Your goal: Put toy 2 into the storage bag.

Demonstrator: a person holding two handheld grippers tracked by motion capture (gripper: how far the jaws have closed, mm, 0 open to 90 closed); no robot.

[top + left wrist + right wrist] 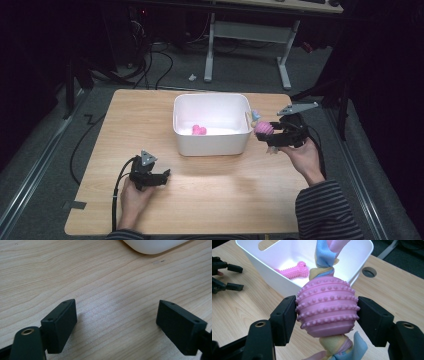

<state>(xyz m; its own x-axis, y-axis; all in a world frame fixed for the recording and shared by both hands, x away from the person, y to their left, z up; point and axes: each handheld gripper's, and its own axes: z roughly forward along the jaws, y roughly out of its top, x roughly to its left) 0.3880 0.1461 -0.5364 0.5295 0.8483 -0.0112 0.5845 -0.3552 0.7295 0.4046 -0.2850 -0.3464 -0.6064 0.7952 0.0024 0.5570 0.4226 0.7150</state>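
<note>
My table (pixel 210 195) is light wood with rounded corners, its grain running across the top under my view. A round hole (pixel 369 272) goes through the top close behind the tub. The white tub (pixel 211 142) sits directly on the wood, near the far middle, with its rim up. It throws a soft shadow on the wood at its near side. The near half of the top is bare wood around my left claw (pixel 161 176), which rests low over it at the near left with jaws apart. The table stands on grey carpet (pixel 45 165), and cables (pixel 82 137) trail across that floor at its left.
</note>
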